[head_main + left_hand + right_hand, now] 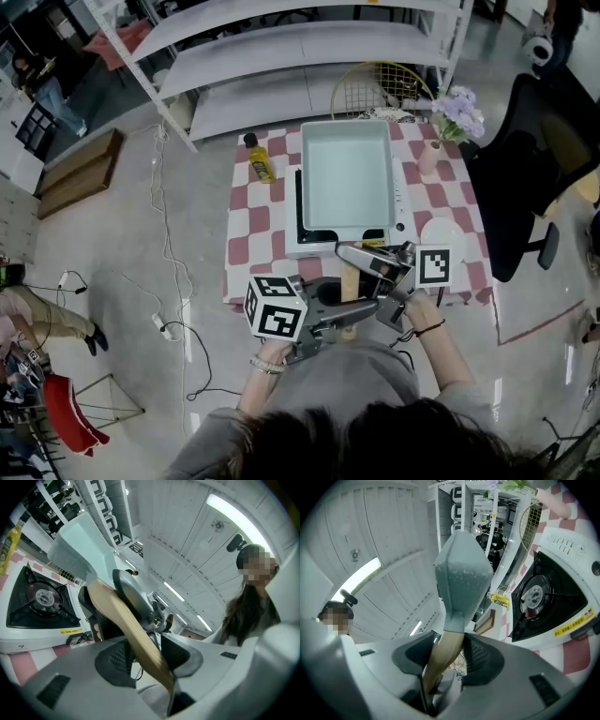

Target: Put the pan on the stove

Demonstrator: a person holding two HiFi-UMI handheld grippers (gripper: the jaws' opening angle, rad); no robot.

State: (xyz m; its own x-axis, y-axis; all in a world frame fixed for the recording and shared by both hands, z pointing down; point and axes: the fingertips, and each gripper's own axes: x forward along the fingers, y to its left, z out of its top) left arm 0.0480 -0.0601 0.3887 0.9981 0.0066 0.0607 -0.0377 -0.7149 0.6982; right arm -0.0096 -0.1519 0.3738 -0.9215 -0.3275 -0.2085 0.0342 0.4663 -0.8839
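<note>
While the left gripper (152, 654) and right gripper (446, 654) pinch its handle (349, 286) at 6 o'clock, the pan (347, 173) hovers over the stove (309, 247), not set down

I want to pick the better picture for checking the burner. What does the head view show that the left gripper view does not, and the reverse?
Only the head view: the flowers and the white plate. Only the left gripper view: the burner of the stove, uncovered, and the ceiling lights. Both: the pan, its wooden handle and the stove.
</note>
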